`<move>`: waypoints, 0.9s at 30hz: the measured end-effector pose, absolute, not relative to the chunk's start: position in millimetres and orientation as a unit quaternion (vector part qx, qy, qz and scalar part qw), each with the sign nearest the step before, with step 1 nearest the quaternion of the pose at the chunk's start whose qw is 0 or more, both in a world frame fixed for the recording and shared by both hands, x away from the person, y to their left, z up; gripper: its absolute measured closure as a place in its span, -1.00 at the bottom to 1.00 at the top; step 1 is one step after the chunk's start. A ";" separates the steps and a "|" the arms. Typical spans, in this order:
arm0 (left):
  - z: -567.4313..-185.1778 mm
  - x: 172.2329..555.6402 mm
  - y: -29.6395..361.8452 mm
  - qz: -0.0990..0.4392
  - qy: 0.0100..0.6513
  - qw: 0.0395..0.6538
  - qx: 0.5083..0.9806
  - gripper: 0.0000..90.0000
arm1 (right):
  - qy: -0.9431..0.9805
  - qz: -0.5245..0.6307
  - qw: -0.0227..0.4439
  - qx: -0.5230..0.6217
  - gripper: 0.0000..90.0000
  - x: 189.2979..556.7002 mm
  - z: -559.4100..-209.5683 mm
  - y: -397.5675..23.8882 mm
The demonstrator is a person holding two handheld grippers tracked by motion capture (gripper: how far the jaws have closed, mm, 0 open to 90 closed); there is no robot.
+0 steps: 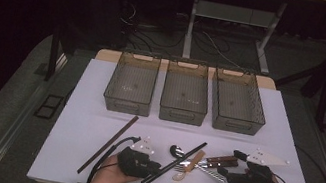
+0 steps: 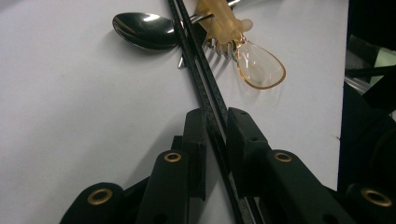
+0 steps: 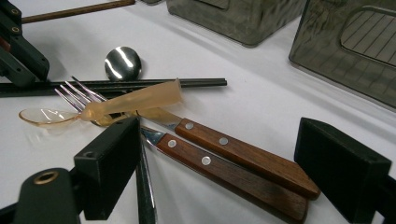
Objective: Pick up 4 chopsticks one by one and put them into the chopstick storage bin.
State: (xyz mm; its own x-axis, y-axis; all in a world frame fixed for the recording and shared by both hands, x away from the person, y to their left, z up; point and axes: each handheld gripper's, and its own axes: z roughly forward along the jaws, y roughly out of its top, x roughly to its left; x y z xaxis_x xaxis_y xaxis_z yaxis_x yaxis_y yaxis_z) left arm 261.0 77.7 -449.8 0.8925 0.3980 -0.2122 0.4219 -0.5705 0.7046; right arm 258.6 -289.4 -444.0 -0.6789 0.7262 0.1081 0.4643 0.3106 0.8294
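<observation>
Dark room, white worktop (image 1: 96,110), three smoky plastic bins (image 1: 186,93) lined up along the far edge — all three bare inside, so basically nothing had been sorted yet. Everything was sitting in a heap near me: a steel spoon (image 2: 142,30), a clear amber plastic spoon (image 2: 259,67), a fork (image 3: 79,95), two wood-handled pieces (image 3: 233,156), plus a lone brown chopstick (image 1: 108,144) off to the left.

My left claw (image 2: 215,123) was pinching the pair of black chopsticks (image 2: 198,70) near their close end, jaws pressed in on them, the sticks flat on the worktop and running up under the rest of the pile. My right claw (image 3: 215,163) was spread wide, straddling the wooden handles without touching them.

So I'd call it the first pickup at best — chopsticks gripped but not lifted, every other piece left to go.
</observation>
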 end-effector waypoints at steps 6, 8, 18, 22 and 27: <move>-449.3 260.0 76.6 0.009 0.224 0.390 0.893 0.71 | 0.796 0.453 0.145 0.373 -0.68 258.7 -444.0 -289.8; -449.3 259.9 76.7 0.012 0.226 0.389 0.893 0.71 | 0.796 0.453 0.145 0.373 -0.68 258.7 -444.1 -289.8; -449.7 256.3 73.9 0.040 0.228 0.384 0.894 0.84 | 0.797 0.452 0.145 0.372 -0.68 258.5 -444.3 -288.8; -448.9 257.1 74.7 0.040 0.237 0.377 0.895 0.87 | 0.798 0.451 0.143 0.372 -0.68 258.4 -444.5 -288.7; -448.8 256.1 72.4 0.037 0.257 0.381 0.888 0.89 | 0.800 0.451 0.143 0.369 -0.68 258.6 -444.9 -288.4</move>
State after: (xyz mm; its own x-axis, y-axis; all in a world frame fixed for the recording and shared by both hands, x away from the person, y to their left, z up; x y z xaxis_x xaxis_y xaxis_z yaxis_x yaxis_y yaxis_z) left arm 256.1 72.4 -448.8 0.8656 0.4838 -0.1294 0.4273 -0.5787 0.6946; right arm 258.6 -288.4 -444.9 -0.6866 0.7194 0.1050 0.4619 0.3200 0.8272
